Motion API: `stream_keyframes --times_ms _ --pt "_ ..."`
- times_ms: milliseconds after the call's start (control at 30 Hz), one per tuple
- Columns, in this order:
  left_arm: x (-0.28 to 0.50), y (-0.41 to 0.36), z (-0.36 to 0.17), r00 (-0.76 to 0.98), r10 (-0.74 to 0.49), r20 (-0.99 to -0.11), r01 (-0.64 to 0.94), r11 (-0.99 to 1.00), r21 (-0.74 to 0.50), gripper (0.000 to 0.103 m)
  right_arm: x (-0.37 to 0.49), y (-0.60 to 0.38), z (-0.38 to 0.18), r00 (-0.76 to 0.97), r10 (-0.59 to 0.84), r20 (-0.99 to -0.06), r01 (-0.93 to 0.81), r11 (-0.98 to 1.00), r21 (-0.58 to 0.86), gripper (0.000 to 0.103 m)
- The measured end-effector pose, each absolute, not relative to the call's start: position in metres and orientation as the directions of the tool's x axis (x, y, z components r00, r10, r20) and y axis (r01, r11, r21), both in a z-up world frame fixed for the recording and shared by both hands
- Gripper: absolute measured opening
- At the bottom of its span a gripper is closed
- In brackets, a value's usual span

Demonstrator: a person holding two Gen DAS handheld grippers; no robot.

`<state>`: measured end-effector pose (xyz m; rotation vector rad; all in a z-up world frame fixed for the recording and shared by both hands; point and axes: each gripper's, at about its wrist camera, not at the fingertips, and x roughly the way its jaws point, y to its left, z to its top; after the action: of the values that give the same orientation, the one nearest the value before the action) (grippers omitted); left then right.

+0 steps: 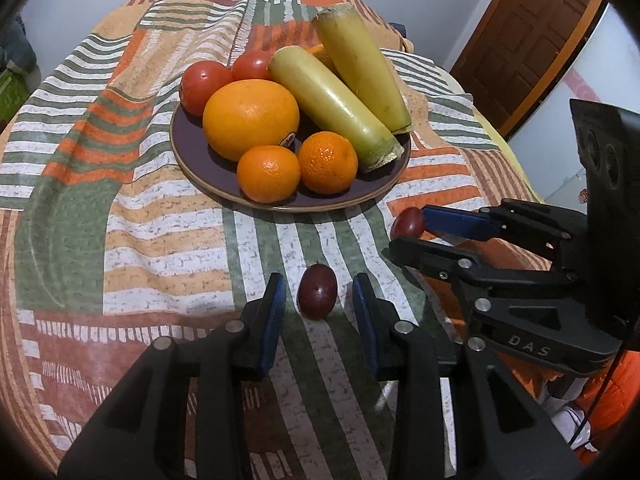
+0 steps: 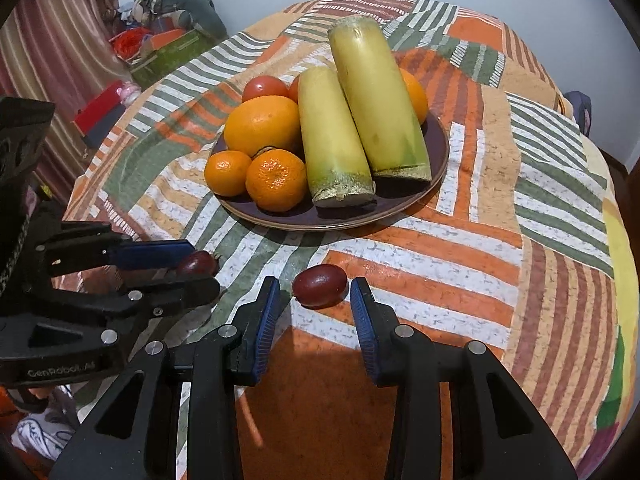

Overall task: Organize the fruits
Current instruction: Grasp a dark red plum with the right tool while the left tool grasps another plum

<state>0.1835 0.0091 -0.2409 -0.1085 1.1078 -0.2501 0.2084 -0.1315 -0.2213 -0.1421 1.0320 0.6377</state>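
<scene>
A dark plate (image 1: 224, 184) (image 2: 400, 208) on the patterned cloth holds a big orange (image 1: 251, 118), two mandarins (image 1: 269, 174), two tomatoes (image 1: 204, 84) and two yellow-green stalks (image 1: 336, 104). A dark red grape (image 1: 317, 291) lies on the cloth between the tips of my open left gripper (image 1: 319, 300). A second grape (image 2: 319, 285) lies between the tips of my open right gripper (image 2: 314, 300). Each gripper and its grape show in the other view: the right one (image 1: 408, 236) with its grape (image 1: 407, 222), the left one (image 2: 200, 266) with its grape (image 2: 197, 263).
The round table is covered by an orange, green and white striped cloth (image 1: 120, 200). A brown door (image 1: 528, 40) stands at the back right. Boxes and clutter (image 2: 160, 48) lie on the floor beyond the table's far left edge.
</scene>
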Motion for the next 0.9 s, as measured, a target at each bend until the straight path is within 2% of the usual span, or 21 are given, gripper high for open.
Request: stream_keyframes --times_ms 67,133,233,900 --pt "0.183 0.009 -0.241 0.424 -0.256 -0.869 0.151 0.966 -0.211 0.031 0.208 -0.132 -0.221 0.359 0.421 -0.833 -0.554 0.814 0.173 0.026" --pt "0.182 0.007 -0.241 0.425 -0.251 -0.870 0.163 0.966 -0.200 0.023 0.208 -0.133 -0.221 0.357 0.425 -0.832 -0.554 0.813 0.178 0.026" --pt "0.182 0.006 -0.241 0.430 -0.241 -0.870 0.165 0.969 -0.186 0.019 0.207 -0.134 -0.220 0.360 0.427 -0.829 -0.553 0.814 0.179 0.026" --pt "0.201 0.045 -0.196 0.551 -0.205 -0.809 0.097 0.979 -0.182 0.018 0.216 -0.122 -0.176 0.440 0.503 -0.744 -0.589 0.787 0.184 0.026"
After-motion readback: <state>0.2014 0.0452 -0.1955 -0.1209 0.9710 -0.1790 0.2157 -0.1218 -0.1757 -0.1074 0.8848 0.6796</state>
